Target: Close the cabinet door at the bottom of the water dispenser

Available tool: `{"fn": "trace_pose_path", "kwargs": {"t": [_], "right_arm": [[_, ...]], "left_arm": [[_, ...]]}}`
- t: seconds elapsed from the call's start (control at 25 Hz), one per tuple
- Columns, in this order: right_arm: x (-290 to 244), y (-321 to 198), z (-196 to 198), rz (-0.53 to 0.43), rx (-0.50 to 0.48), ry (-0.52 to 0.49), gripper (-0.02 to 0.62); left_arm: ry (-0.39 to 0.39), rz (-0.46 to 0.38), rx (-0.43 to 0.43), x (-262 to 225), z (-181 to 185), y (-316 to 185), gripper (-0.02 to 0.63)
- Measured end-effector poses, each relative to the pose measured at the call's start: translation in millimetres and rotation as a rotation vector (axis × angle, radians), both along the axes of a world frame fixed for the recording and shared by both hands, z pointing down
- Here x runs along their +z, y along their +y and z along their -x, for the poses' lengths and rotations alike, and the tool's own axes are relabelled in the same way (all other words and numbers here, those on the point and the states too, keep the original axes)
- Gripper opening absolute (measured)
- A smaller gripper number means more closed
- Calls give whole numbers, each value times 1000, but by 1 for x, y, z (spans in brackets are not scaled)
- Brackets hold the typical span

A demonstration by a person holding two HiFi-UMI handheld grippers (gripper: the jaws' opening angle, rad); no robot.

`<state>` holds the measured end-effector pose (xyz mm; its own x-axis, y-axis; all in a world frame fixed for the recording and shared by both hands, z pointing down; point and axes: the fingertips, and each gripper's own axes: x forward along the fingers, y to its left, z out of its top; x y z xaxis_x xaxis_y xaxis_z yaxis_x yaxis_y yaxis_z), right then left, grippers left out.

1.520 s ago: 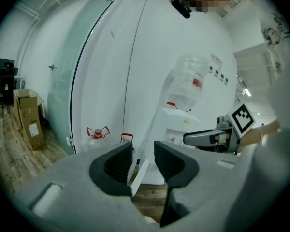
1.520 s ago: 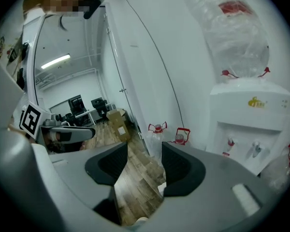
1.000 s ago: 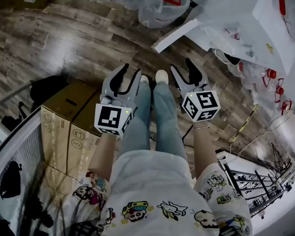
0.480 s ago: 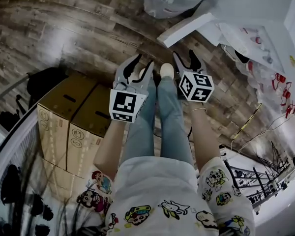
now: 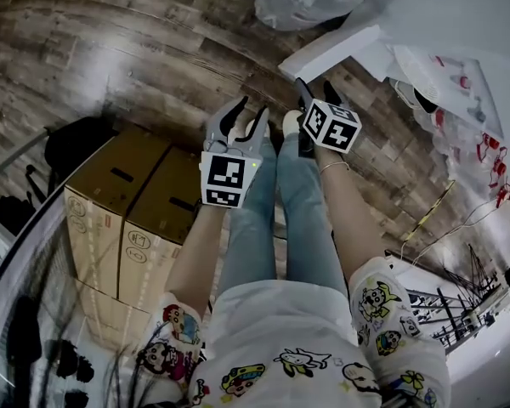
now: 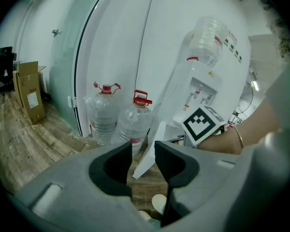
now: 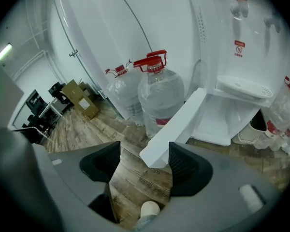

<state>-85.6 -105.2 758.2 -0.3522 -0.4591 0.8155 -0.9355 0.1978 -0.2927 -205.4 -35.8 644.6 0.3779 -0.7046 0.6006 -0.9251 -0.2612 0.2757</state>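
The door (image 7: 176, 129) stands ajar, swung out from the base of the dispenser (image 7: 241, 66) over the wood floor. Both grippers point down toward its free edge, presumably to push it home. The right gripper (image 7: 144, 153) is spread wide (its jaws have just been opening) with nothing between them; the door edge shows beyond the gap, untouched. The left gripper (image 6: 142, 151) is slightly parted and empty. Two bottles (image 7: 157, 98) stand just beside the door's outer face, probably clear of the closing swing. Boxes (image 5: 123, 198) sit well apart at the person's left.
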Motion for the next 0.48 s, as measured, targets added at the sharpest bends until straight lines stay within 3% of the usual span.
{"fn": "trace_pose_path", "kwargs": {"t": [0.48], "right_arm": [[55,-5,7,133,111,57,322]], "left_arm": [[12,39,-1,32,6,-11,141]]}}
